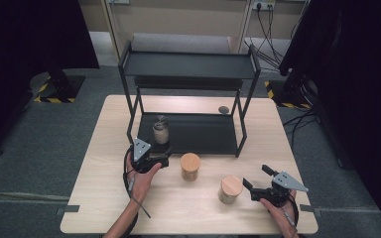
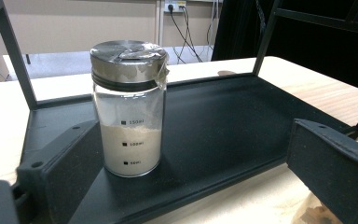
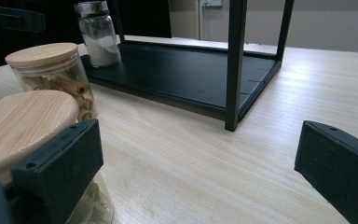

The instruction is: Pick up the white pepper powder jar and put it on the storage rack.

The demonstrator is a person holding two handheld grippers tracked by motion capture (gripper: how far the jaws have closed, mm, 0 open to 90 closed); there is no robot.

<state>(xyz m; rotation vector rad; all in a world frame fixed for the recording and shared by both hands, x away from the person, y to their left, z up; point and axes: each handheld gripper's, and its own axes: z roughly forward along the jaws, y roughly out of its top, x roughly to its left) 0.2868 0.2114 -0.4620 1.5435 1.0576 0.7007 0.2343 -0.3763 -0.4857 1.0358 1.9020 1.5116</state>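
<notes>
The left gripper (image 2: 186,163), jaws spread, faces the shaker jar (image 2: 128,109) at the shelf tray's (image 2: 242,116) front-left corner. Centre it, then close below the lid (glass slips). The right gripper (image 3: 200,177) waits open.

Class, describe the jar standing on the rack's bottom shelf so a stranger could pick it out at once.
Find the black metal two-tier rack on the pale wooden table. On its lower shelf, at the front left corner, stands a clear glass jar half full of white powder. Unlike the two wooden-lidded jars on the table, it has a shiny metal lid.
</notes>
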